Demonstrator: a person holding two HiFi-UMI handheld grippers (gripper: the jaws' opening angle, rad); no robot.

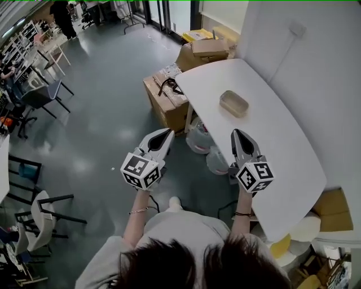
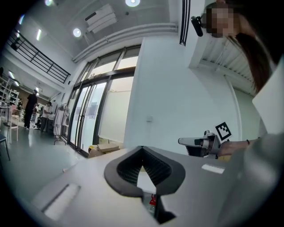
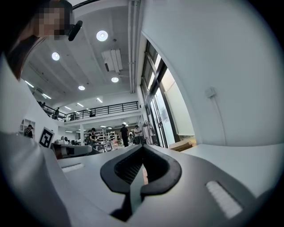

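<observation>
Both grippers are held in the air at chest height, pointing forward, and hold nothing. My left gripper hangs over the grey floor just left of the white table, its jaws meeting at the tip. My right gripper hovers above the table's near left edge, jaws also together. A clear plastic container lies on the table ahead of the right gripper, well apart from it. Each gripper view shows the other gripper off to the side.
Cardboard boxes stand on the floor at the table's far end. Two water jugs sit under the table edge. Chairs and desks line the left side. A person stands far off.
</observation>
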